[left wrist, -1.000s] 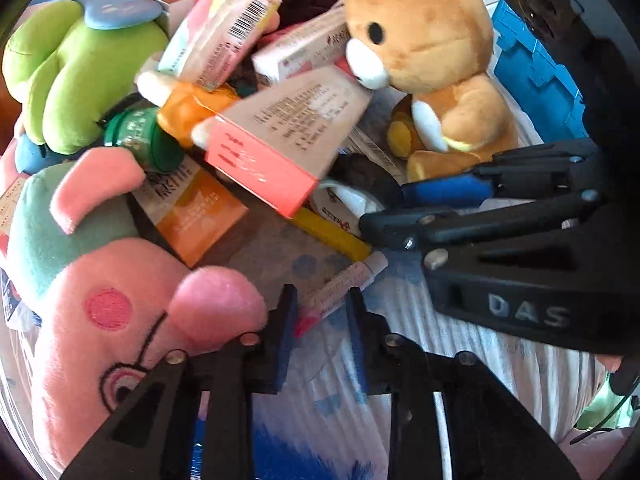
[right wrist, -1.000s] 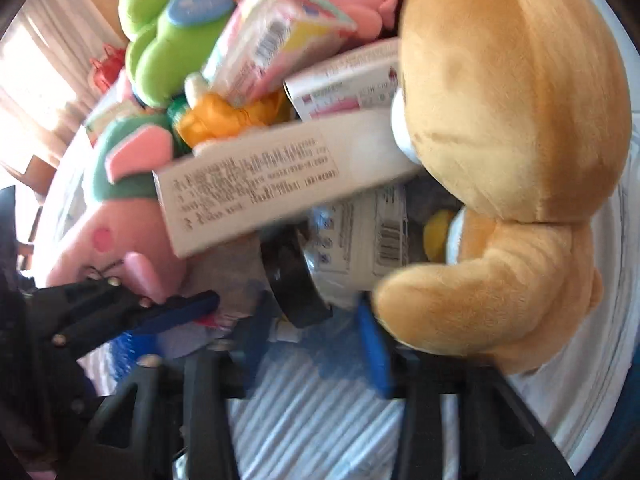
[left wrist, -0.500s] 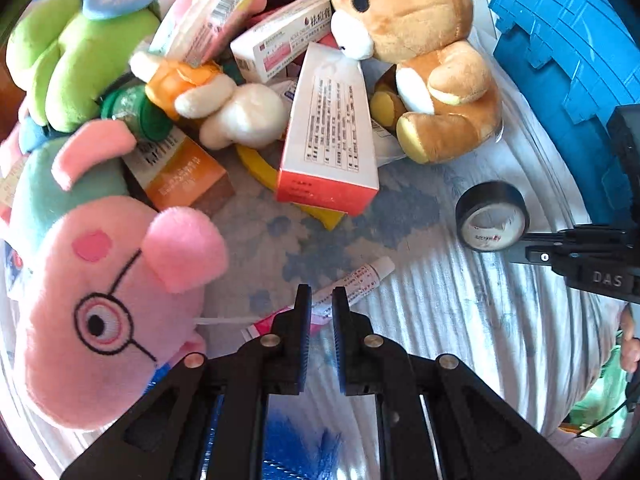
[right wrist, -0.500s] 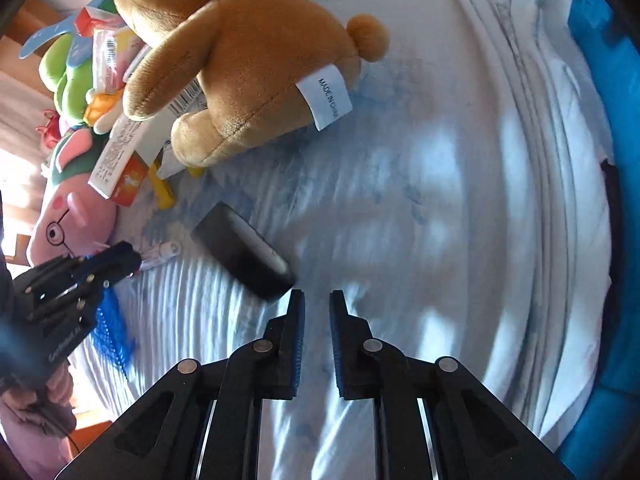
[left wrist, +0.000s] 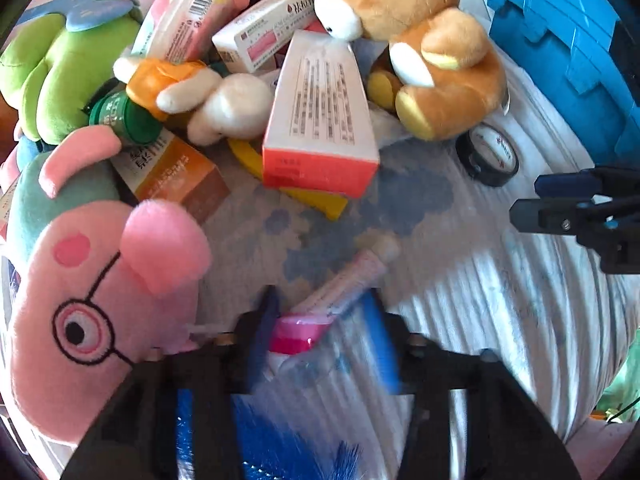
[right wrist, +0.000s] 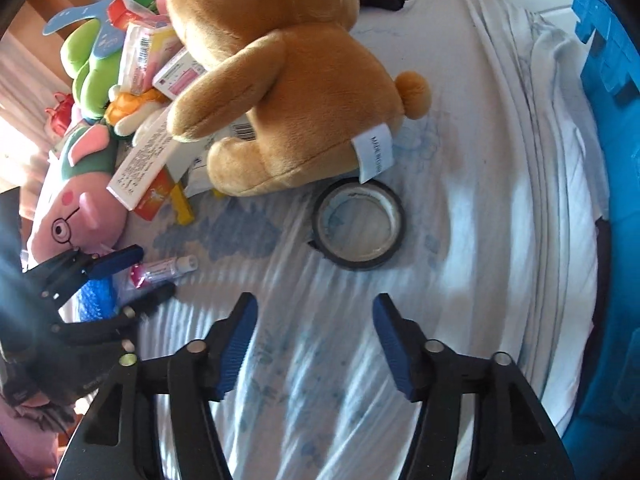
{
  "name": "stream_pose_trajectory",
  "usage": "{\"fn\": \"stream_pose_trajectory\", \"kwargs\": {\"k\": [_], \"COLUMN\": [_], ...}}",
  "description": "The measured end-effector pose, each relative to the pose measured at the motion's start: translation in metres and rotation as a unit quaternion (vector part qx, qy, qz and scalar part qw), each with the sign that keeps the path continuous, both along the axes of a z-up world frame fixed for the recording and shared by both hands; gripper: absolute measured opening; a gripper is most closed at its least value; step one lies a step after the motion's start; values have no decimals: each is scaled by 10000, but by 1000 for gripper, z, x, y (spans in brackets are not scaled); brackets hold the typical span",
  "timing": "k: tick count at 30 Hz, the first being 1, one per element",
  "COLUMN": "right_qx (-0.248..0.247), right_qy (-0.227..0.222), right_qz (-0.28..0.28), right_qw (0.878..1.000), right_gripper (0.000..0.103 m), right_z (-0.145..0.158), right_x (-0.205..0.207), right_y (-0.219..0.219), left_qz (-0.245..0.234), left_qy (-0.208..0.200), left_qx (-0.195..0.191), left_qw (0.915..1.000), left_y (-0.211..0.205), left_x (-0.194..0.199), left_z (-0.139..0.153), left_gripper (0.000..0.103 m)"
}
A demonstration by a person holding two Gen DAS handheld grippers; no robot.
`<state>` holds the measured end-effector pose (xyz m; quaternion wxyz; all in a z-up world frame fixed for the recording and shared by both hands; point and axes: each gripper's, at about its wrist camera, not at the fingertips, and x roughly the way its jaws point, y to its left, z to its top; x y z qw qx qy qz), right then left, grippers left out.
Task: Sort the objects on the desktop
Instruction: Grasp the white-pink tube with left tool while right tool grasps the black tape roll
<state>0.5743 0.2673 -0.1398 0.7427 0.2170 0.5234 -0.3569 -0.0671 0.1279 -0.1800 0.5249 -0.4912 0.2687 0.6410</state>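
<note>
**Two grippers line up on a tube and a roll of tape**

Beside the brown teddy bear (right wrist: pixel 288 80), on the striped cloth over the tabletop (right wrist: pixel 460 280), two small things lie apart from the heap, likely because they are the easiest to pick first. A roll of black tape (right wrist: pixel 360 226) lies flat, just in front of the bear's rump and almost touching its sewn label. The right gripper (right wrist: pixel 316 344) hovers short of the roll with its jaws spread and widening, nothing between them; the gap looks set to straddle the roll.

Further from the bear, past its feet, a slim pink tube (left wrist: pixel 340 284) lies on the cloth with its white cap pointing toward the bear. The left gripper (left wrist: pixel 320 320) stands over the tube's flat pink end, jaws opening, the tube lying between them; the blur hides whether the pads still press it, though they appear clear of it.

The rest sits piled against the bear: one pink pig toy (left wrist: pixel 92 280), one green plush (left wrist: pixel 60 72), one small orange-and-white plush (left wrist: pixel 192 92), about five cartons that I can count, one green-capped bottle (left wrist: pixel 124 120) and one yellow strip (left wrist: pixel 304 196) under the red-ended carton (left wrist: pixel 324 120). A blue crate (left wrist: pixel 568 48) stands on the bear's other side, probably where sorted things go.
</note>
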Motion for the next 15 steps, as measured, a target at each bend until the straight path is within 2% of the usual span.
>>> {"fn": "stream_pose_trajectory", "kwargs": {"k": [4, 9, 10, 11, 15], "right_qx": [-129, -324, -373, -493, -502], "right_qy": [60, 253, 331, 395, 326], "right_qz": [-36, 132, 156, 185, 264], "right_qw": [9999, 9991, 9986, 9978, 9979], "right_gripper": [62, 63, 61, 52, 50], "right_z": [-1, -10, -12, -13, -9], "right_x": [9, 29, 33, 36, 39], "right_y": [-9, -15, -16, -14, -5], "left_qz": [208, 291, 288, 283, 356], "left_qy": [-254, -372, -356, -346, -388], "left_qx": [30, 130, 126, 118, 142], "left_qw": [9995, 9988, 9989, 9989, 9985], "left_y": [1, -3, -4, -6, -18], "left_x": [-3, 2, 3, 4, 8], "left_z": [-4, -4, -5, -6, -9], "left_gripper": [22, 17, 16, 16, 15]}}
